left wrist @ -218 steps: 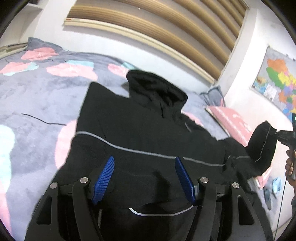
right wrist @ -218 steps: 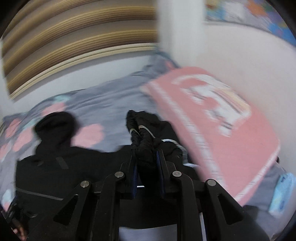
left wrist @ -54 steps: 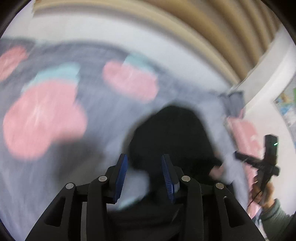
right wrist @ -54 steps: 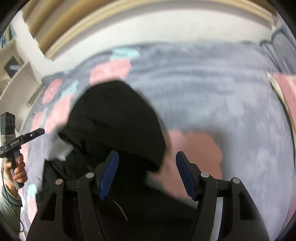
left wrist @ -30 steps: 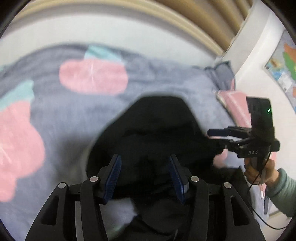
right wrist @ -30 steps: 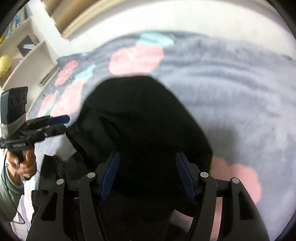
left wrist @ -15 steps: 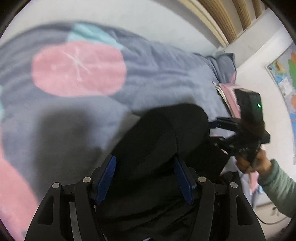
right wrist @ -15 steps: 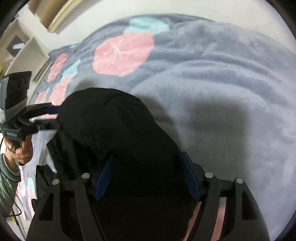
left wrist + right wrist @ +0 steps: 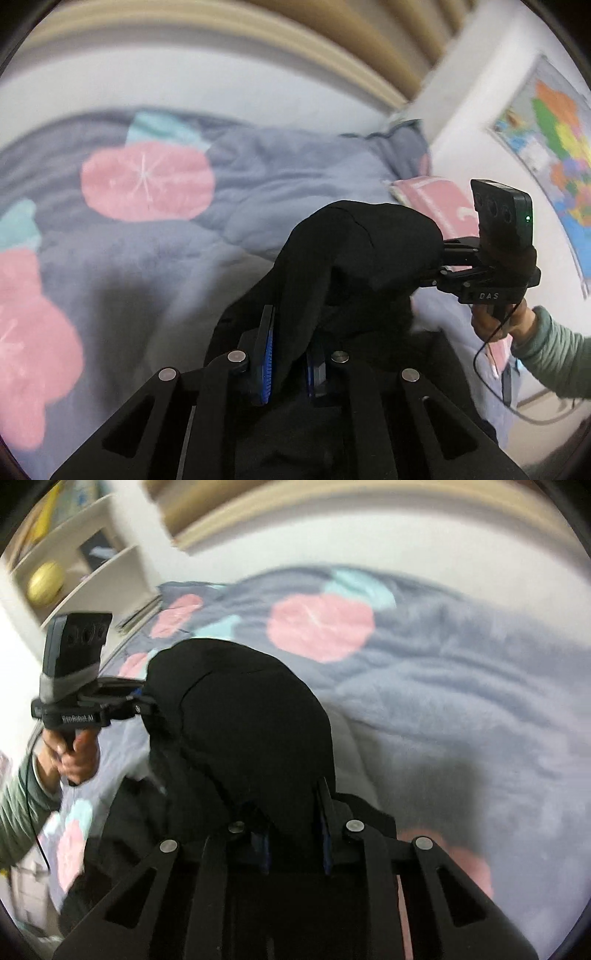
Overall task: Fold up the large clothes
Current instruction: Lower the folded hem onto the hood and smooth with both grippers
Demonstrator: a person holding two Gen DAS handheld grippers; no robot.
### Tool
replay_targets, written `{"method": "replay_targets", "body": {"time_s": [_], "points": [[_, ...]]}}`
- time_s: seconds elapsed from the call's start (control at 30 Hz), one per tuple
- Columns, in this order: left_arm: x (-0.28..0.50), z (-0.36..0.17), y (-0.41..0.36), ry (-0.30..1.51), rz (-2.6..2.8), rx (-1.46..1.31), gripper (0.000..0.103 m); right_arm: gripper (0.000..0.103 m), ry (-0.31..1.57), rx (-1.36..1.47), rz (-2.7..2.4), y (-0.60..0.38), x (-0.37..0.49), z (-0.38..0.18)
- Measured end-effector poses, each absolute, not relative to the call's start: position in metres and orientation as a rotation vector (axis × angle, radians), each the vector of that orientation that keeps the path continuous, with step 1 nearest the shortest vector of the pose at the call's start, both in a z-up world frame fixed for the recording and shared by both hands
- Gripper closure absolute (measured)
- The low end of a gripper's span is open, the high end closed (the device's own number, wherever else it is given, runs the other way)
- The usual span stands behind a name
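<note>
A black hooded jacket lies on the bed. Its hood (image 9: 369,251) is lifted off the quilt between both grippers. My left gripper (image 9: 291,360) is shut on one side of the hood, with black cloth pinched between the blue pads. My right gripper (image 9: 293,840) is shut on the other side of the hood (image 9: 251,731). Each gripper shows in the other's view: the right one (image 9: 491,273) at the hood's right edge, the left one (image 9: 96,705) at its left edge. The jacket's body hangs below, mostly hidden by the gripper frames.
A grey quilt (image 9: 258,177) with pink and teal fruit prints covers the bed. A pink pillow (image 9: 436,195) lies at the right by a wall with a coloured map (image 9: 554,147). White shelves (image 9: 74,565) stand at the left. A slatted headboard wall runs behind.
Both grippers have closed from open onto the hood. The hood has risen off the quilt and is now held up between them.
</note>
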State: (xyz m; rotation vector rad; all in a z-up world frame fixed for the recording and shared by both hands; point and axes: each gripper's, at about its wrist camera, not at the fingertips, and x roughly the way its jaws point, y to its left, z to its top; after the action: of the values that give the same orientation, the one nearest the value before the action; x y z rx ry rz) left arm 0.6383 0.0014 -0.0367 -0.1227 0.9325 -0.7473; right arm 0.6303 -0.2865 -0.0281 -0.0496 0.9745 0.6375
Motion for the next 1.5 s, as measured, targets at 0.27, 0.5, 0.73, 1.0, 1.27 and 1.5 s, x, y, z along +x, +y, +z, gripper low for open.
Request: {"method": "replay_targets", "body": {"time_s": [0.27,0.5,0.73,1.0,1.27,1.5], "points": [[0.478,0.022,-0.001,0.893,-0.799,-0.012,0.09,0.081,0.904,-0.1,0.66,-0.285,0.477,0.028],[0.357,-0.047,-0.014,1.115,-0.714,0.021,0.09,0.078,1.104,-0.115,0.67,-0.268,0.359,-0.039],[0.312,-0.105,0.007,1.204,-0.583,-0.195,0.088,0.076,1.237,-0.156,0.584,-0.253,0.325,-0.09],[0.29,-0.018,0.048,1.061,-0.603,-0.261,0.081,0.04,1.142,-0.025,0.535,-0.285,0.322,-0.007],[0.361,-0.002,0.018,0.944,-0.555,-0.417,0.044,0.039,1.084,0.202,0.425,-0.239,0.397,0.001],[0.37,-0.133,-0.012,1.255,-0.441,-0.408,0.062,0.039,1.415,0.16,0.295,-0.216,0.398,-0.146]]}}
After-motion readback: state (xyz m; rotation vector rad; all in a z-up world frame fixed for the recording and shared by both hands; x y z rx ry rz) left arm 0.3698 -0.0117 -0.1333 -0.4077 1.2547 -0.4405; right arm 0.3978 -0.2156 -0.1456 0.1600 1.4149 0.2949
